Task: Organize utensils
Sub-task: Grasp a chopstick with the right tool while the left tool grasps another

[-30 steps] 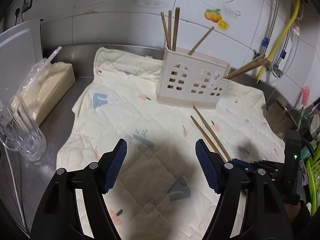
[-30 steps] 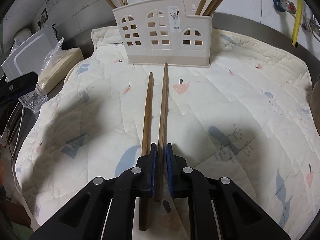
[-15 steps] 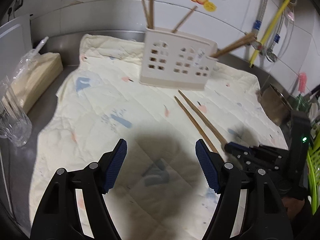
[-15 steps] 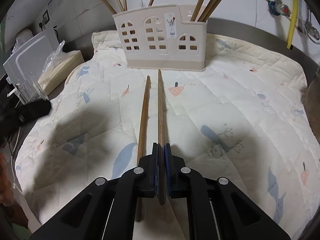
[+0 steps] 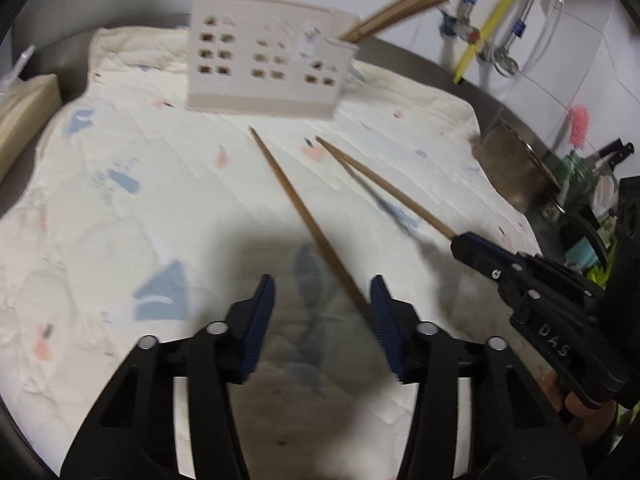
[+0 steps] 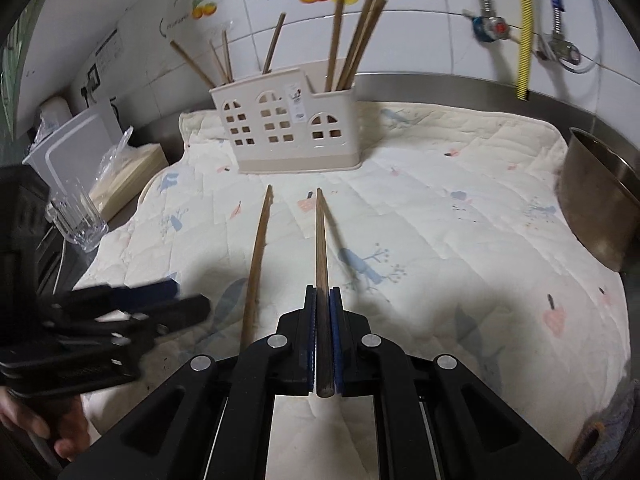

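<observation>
A brown chopstick (image 5: 304, 216) lies on the quilted cloth (image 5: 120, 240), its near end between the jaws of my left gripper (image 5: 322, 284), close to the right pad. Those jaws are closing and the pads do not touch it. My right gripper (image 6: 322, 292) is shut on a second chopstick (image 6: 320, 240), held just above the cloth and pointing at the cream holder (image 6: 288, 136). Several chopsticks stand in that holder. In the left wrist view the right gripper (image 5: 458, 242) holds its chopstick (image 5: 384, 184) at the right. The lying chopstick (image 6: 258, 256) and the blurred left gripper (image 6: 172, 300) show in the right wrist view.
A metal pot (image 6: 596, 200) stands at the cloth's right edge. At the left are a clear glass (image 6: 78, 220), a bagged packet (image 6: 128, 172) and a white board (image 6: 72, 140). Hoses and valves (image 6: 524, 28) hang on the tiled wall behind.
My left gripper moved forward and down onto the lying chopstick, and its jaws narrowed. My right gripper lifted its chopstick off the cloth, away from the other one.
</observation>
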